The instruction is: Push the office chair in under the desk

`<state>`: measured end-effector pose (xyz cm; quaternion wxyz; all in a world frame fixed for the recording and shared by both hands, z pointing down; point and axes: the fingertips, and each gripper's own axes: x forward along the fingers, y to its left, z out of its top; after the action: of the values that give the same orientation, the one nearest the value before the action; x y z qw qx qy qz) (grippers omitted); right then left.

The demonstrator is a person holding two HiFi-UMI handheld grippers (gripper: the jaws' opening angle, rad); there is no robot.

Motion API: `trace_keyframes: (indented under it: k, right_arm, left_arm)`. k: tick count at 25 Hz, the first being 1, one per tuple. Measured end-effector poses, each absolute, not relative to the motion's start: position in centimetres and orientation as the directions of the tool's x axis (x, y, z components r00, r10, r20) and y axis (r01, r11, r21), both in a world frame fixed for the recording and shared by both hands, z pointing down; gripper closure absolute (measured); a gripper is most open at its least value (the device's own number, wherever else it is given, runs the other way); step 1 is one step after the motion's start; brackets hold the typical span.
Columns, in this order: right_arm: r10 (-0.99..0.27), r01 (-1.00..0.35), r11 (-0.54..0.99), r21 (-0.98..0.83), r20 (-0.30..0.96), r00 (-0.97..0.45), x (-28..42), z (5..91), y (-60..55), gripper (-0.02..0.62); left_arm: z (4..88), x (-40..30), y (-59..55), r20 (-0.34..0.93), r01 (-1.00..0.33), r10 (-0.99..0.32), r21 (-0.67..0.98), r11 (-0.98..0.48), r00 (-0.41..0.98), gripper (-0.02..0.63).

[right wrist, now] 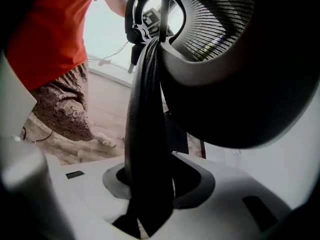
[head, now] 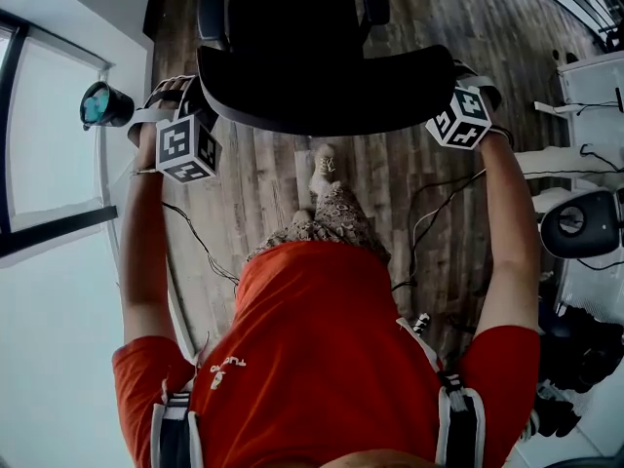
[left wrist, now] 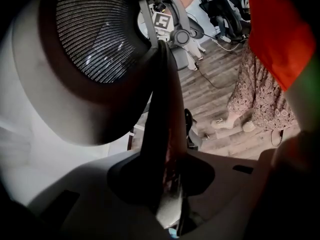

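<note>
From above in the head view, a black office chair (head: 292, 27) stands in front of me on the wooden floor, its curved backrest (head: 322, 100) nearest to me. My left gripper (head: 190, 96) is at the backrest's left end and my right gripper (head: 466, 76) at its right end. In the left gripper view the dark backrest rim (left wrist: 162, 104) runs down between the jaws of the left gripper (left wrist: 169, 154), which are closed on it. The right gripper view shows the rim (right wrist: 145, 109) clamped the same way in the right gripper (right wrist: 147, 184). The mesh back (left wrist: 95, 34) fills the upper part.
A pale wall and window frame (head: 58, 164) run along the left, with a small teal object (head: 97, 103) beside the chair. White furniture and a round device (head: 575, 224) crowd the right. Cables (head: 429, 213) trail over the floor. Other chairs (left wrist: 220, 9) stand behind.
</note>
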<state>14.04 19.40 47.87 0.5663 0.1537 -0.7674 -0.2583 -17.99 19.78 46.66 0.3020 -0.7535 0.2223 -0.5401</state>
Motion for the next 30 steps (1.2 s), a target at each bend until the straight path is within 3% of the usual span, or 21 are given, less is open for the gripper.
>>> trace_keyframes:
  k: [30]
  right_arm:
    - [-0.478,0.107,0.839,0.533,0.818,-0.32,15.8,48.9,-2.6,0.44]
  left_arm:
    - [46.9,-17.2,-1.9,0.734,-0.016,-0.615,-0.639,-0.769,0.289,0.502]
